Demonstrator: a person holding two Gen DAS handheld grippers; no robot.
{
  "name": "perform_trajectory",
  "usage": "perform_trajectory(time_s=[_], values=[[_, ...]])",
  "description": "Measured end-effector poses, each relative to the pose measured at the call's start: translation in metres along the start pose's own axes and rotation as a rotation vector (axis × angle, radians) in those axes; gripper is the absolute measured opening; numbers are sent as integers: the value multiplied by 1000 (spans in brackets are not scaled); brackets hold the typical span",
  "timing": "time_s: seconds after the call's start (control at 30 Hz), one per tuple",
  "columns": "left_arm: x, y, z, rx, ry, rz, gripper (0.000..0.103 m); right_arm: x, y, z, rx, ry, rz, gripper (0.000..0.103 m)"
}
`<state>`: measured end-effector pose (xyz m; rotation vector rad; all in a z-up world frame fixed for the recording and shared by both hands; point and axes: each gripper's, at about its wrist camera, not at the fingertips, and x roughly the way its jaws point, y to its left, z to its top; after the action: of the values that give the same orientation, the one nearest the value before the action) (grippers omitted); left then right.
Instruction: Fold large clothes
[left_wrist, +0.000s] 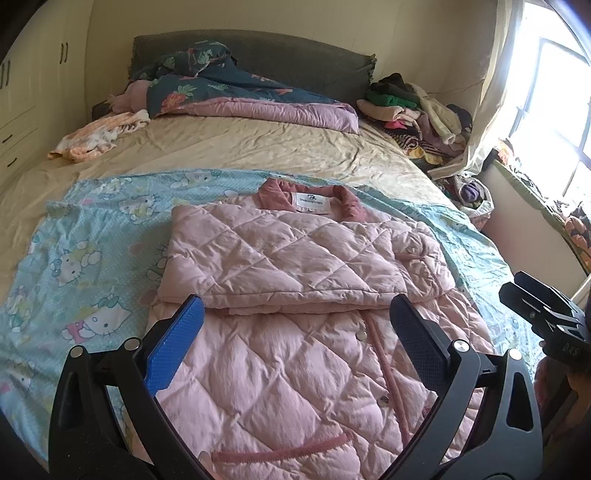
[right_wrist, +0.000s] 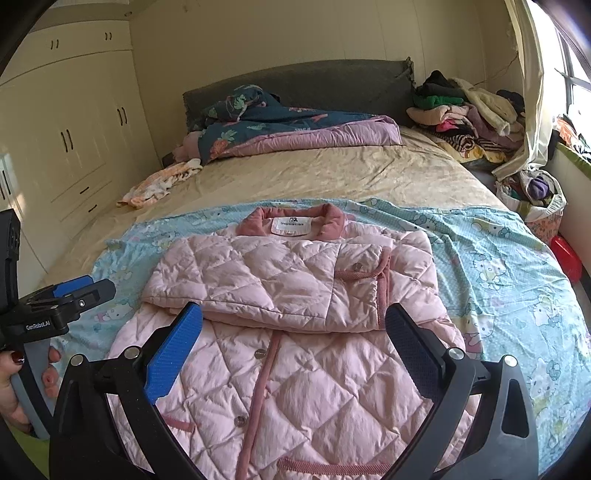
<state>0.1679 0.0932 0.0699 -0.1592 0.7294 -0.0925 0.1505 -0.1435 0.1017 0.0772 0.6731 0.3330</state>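
Evidently soft and puffy, the pink quilted padded jacket (left_wrist: 295, 295) lies ahead of both released claws, left gripper (left_wrist: 295, 325) and right gripper (right_wrist: 293, 328), best pinched at its hem corners.

One pink quilted coat (right_wrist: 295, 332) lies on one Hello Kitty sheet (right_wrist: 498, 266), spread over one bed (right_wrist: 332, 173). Two hand-held grippers show: the left hand-held gripper (left_wrist: 295, 325) and the right hand-held gripper (right_wrist: 295, 325), each with two fingers spread apart and nothing between them. By the one grey headboard (right_wrist: 314, 85) lie one floral quilt (right_wrist: 277, 125), one orange-and-white garment (right_wrist: 159, 184) and one pile of clothes (right_wrist: 469, 114). Buttons on the coat: four show in the right wrist view.
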Motion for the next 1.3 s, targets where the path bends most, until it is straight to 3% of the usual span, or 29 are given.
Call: perform_trajectory(time_s=[0.63, 1.3], values=[[-33, -14, -38, -1, -41, 8, 94, -43, -15, -30, -33, -34, 18, 99], [-26, -11, -95, 5, 11, 32, 94, -56, -48, -80, -8, 20, -53, 99]])
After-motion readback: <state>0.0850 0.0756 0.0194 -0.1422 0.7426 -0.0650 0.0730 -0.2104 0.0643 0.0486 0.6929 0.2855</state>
